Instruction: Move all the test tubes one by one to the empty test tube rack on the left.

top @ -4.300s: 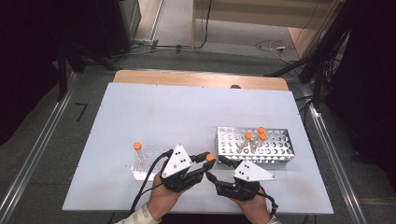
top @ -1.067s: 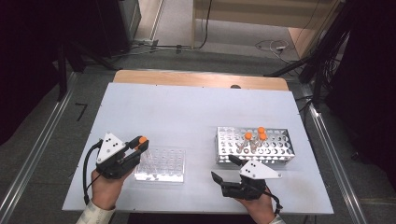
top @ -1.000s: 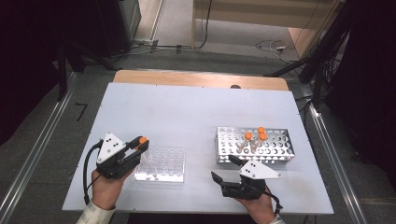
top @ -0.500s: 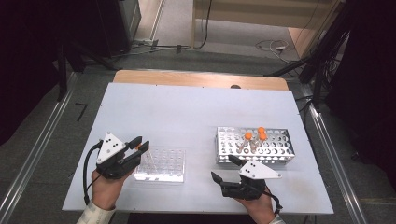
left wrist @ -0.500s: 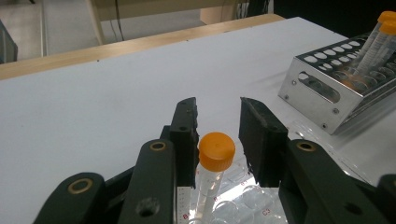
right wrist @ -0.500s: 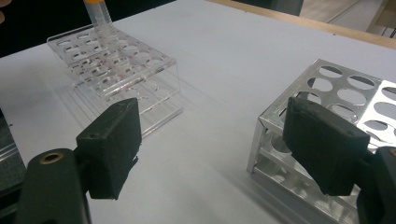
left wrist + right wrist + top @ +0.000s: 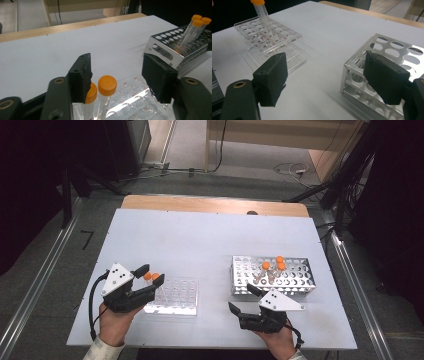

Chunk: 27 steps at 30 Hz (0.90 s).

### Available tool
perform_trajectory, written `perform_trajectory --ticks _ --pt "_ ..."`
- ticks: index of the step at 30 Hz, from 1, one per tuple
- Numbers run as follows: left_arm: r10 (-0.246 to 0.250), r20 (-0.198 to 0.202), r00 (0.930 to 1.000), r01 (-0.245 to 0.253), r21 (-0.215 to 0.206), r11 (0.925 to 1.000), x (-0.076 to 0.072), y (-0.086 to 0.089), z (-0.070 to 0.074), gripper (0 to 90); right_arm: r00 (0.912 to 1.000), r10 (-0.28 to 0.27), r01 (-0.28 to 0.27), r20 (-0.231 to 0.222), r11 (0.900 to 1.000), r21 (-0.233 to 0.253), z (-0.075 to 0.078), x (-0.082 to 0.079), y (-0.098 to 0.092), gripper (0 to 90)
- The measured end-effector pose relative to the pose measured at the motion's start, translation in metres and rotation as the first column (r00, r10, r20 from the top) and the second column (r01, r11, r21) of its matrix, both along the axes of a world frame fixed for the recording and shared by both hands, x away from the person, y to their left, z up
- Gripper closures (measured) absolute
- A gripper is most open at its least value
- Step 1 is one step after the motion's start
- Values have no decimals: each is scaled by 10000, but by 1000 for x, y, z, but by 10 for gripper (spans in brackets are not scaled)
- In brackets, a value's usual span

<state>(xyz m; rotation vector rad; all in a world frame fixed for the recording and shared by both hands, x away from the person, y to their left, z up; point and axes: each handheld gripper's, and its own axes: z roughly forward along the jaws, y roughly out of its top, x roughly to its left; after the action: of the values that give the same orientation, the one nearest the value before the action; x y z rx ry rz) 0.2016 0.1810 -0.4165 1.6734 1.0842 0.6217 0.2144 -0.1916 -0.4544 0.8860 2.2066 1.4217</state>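
On the white table (image 7: pixel 200 240), the left gripper (image 7: pixel 148 281) sits at the left end of the clear plastic tube rack (image 7: pixel 175 297), its black jaws spread wide and holding nothing. Two orange-capped clear tubes (image 7: pixel 107 96) stand upright side by side in holes at that end of the rack; in the left gripper view they rise between the parted jaws, one cap partly behind the left-hand jaw, the other clear of both pads. The right gripper (image 7: pixel 240 301) rests near the table's front edge, just in front of the perforated metal tube rack (image 7: pixel 272 275), its jaws likewise apart and empty. In the right gripper view, one jaw overlaps the metal rack's near corner; whether it touches cannot be told. Three more orange-capped tubes (image 7: pixel 275 266) lean together in the metal rack.
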Motion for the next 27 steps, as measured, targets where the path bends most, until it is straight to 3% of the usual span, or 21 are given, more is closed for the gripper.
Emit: perform_trajectory --ticks 4,7,18,27 --pt "-344 -43 9994 344 -180 9992 1 -3 0 239 9999 -117 117 23 9999 81 1 1 -3 183" --pt "-374 -27 9993 373 -185 9991 0 -5 -1 206 9998 -201 200 74 9997 110 2 2 -6 183" --pt "-510 17 9987 511 -232 9984 -1 -8 -3 205 9974 -701 698 142 9973 210 6 7 -17 186" --pt "-590 43 9982 591 -282 9979 -1 -10 -4 204 9902 -1364 1356 312 9904 265 6 15 -29 193"
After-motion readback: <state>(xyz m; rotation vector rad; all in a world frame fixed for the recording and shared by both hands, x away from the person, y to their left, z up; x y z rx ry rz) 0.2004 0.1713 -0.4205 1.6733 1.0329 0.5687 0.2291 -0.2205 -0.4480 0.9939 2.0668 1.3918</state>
